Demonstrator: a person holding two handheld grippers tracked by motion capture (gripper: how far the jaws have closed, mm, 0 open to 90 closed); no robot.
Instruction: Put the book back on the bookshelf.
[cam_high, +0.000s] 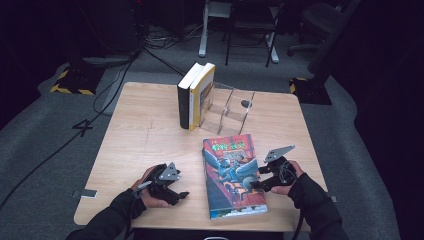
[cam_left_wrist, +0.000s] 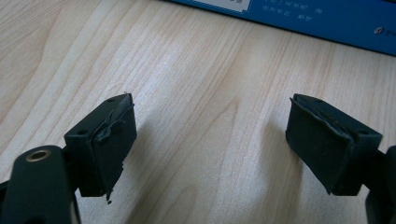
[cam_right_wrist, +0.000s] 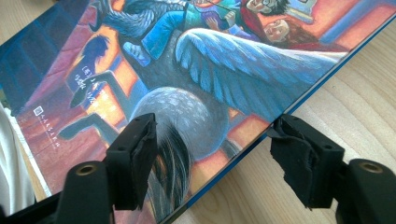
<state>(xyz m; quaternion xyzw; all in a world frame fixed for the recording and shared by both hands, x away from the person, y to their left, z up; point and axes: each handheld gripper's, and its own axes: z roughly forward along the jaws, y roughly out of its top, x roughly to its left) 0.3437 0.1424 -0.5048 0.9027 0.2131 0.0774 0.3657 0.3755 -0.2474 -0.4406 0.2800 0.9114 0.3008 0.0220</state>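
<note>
Books, total: three on the wooden table.
Lying book: one illustrated book, flat with its cover up, on the near right part of the table, between the two grippers.
Standing books: two, upright and side by side near the far middle; a dark-spined book on the left, touching a yellow-spined book on its right.
Book stand: one clear stand, just right of the standing pair; it seems to have two or three dividers, hard to count in the high view.
Grippers: two, one in each hand.
Left gripper: low over bare wood left of the lying book, near it but apart. In the left gripper view its jaws stand wide apart with nothing between them, and the book's blue edge runs across the far top.
Right gripper: at the lying book's right edge. In the right gripper view its jaws are spread, one over the cover, the other over the wood beside the edge; whether either pad touches the book I cannot tell.
Hands: two, both in dark sleeves.
</note>
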